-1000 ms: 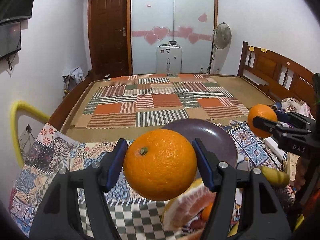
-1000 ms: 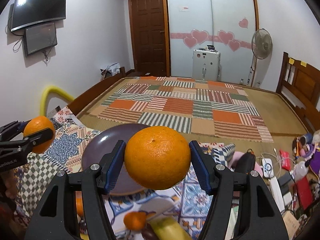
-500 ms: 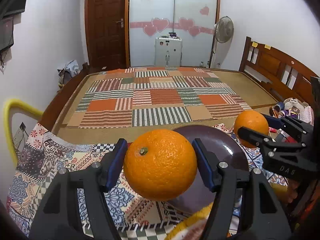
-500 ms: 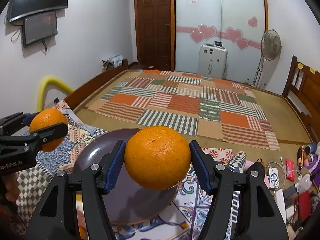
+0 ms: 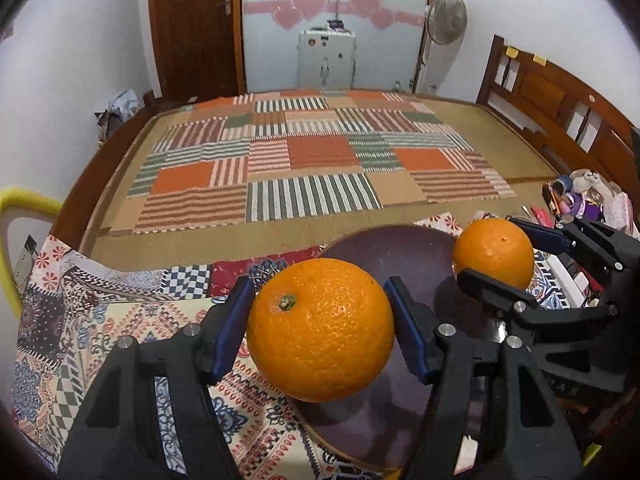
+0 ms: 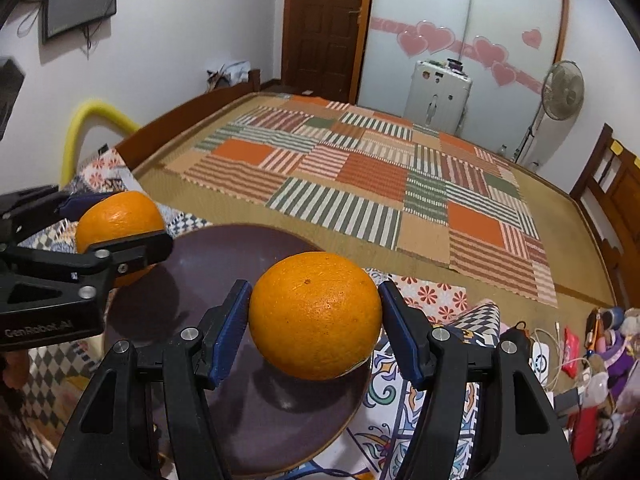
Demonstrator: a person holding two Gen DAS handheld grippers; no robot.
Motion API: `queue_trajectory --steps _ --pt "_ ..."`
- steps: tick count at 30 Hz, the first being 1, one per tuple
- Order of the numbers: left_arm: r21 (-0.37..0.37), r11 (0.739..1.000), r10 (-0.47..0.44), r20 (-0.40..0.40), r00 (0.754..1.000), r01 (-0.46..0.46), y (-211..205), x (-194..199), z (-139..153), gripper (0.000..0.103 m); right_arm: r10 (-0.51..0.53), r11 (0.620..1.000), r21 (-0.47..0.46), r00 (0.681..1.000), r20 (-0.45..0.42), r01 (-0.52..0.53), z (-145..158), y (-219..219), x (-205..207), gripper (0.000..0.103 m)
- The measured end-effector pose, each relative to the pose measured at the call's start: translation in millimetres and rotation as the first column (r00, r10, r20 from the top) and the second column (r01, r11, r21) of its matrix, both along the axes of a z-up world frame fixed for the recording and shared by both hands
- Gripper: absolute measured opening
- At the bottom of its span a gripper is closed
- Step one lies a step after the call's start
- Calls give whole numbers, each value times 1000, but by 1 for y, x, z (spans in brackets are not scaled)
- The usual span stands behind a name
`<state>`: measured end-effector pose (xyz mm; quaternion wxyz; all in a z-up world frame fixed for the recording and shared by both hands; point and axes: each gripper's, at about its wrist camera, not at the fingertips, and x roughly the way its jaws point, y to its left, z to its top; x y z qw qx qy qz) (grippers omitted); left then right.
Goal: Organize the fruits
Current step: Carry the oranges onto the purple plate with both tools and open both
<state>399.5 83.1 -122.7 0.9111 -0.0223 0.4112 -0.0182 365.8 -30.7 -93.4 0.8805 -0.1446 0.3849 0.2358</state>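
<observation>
Left gripper (image 5: 320, 330) is clamped on a big orange (image 5: 320, 329), blue pads pressing both sides, stem end facing the camera. In the left wrist view that orange sits at the near left rim of the dark purple plate (image 5: 404, 256); can't tell whether it's touching the plate or held just above it.

Right gripper (image 6: 314, 316) has the second orange (image 6: 315, 314) squeezed between its blue pads the same way. In its own view that fruit is over the right side of the plate (image 6: 208, 256), and there's a shadow on the plate right below it, so it looks close to the surface; contact I can't call either way.

From each camera you can see the other claw too: the right one shows up at the far right rim of the plate in the left view, the left one at the far left rim in the right view.

The plate sits on a patchwork-print cloth (image 5: 120, 320) with florals and checks. Past the far edge of the cloth there's a big bed with a striped patchwork mat (image 5: 304, 168), a wooden headboard (image 5: 560, 96) on the right, and a standing fan (image 6: 560, 96) by the wall. A pile of cables and small clutter (image 6: 576, 356) lies off the right edge of the cloth.
</observation>
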Motion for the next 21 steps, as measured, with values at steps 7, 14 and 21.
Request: queue_trajectory --steps 7,14,21 --pt "-3 1000 -4 -34 999 4 -2 14 -11 66 8 998 -61 999 -33 -10 -12 7 4 61" --pt "9 1000 -26 -68 997 27 -8 22 -20 67 15 998 -58 997 -73 -19 -15 8 9 62" --pt "-7 999 -48 -70 996 47 -11 20 -14 72 19 997 -68 996 -89 -25 -15 7 8 63"
